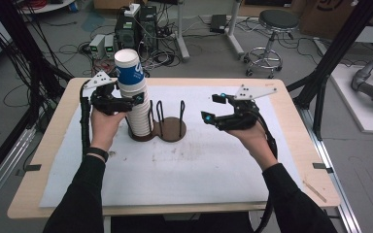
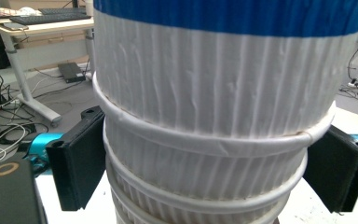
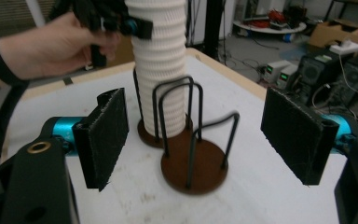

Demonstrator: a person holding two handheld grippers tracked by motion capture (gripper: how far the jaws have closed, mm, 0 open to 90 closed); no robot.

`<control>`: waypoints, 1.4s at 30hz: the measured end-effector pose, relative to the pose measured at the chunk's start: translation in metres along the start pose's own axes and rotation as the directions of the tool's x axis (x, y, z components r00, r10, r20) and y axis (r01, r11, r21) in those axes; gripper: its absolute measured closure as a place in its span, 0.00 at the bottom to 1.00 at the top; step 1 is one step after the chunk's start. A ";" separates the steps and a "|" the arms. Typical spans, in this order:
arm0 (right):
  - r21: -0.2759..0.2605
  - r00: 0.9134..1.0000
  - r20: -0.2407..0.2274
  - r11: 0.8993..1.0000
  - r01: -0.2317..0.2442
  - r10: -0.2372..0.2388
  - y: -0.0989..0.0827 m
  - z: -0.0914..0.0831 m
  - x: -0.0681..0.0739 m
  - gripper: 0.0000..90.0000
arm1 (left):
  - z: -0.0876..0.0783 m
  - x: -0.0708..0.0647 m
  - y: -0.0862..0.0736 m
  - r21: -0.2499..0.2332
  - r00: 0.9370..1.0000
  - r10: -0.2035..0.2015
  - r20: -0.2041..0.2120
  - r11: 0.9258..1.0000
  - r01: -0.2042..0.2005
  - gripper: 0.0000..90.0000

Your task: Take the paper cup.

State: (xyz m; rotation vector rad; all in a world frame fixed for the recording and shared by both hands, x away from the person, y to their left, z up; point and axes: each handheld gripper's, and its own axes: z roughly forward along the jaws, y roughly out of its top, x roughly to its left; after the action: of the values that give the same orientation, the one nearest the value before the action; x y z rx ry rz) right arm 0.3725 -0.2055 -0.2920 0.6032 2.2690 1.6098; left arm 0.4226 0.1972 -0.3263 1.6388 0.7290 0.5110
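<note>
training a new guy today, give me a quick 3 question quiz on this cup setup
1. True or false: the cup stack stands in the left ring of the wire holder.
2. Which gripper has its jaws on either side of the cup stack: A) left gripper, B) right gripper?
3. Fill in: the top cup carries a ____ band.

Key: 1 true; 2 A; 3 blue

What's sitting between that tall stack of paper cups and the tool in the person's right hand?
An empty cup holder with a brown round base and black wire hoops stands between the cup stack and the open right tool, as the high view shows.
</note>
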 end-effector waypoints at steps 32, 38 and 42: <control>-0.028 0.994 -0.105 1.000 0.004 -0.007 0.130 0.127 0.017 0.27 | 0.001 0.000 0.003 0.019 1.000 -0.002 -0.005 1.000 0.002 0.13; -0.018 0.995 -0.100 1.000 -0.023 0.021 0.146 0.150 0.021 0.26 | 0.001 0.000 0.004 0.027 1.000 0.001 -0.003 1.000 -0.001 0.13; 0.003 0.995 -0.089 0.999 -0.035 0.035 0.152 0.165 0.023 0.25 | 0.001 0.000 0.006 0.041 1.000 0.004 0.001 0.999 -0.004 0.13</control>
State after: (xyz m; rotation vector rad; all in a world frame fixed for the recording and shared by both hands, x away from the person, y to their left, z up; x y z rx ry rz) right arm 0.4546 -0.0148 -0.2027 0.5860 2.3354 1.6829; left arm 0.4246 0.1959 -0.3211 1.6787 0.7399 0.5010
